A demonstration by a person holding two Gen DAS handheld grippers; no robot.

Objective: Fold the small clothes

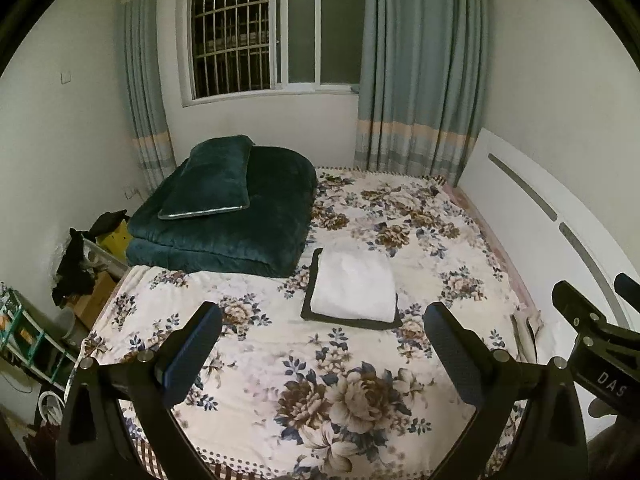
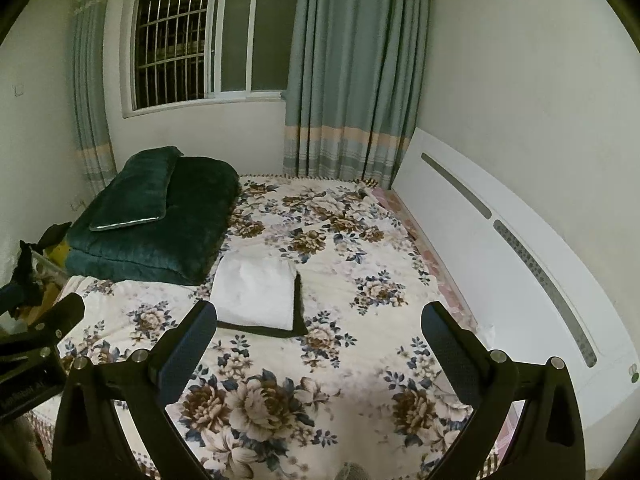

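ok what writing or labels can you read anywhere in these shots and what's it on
"DAS": white letters on the body of the right hand-held gripper, at the right edge of the left wrist view; the word may run on out of frame.
Faint print on the body of the left hand-held gripper, at the left edge of the right wrist view: too blurred to read.
No other text is visible in either view.
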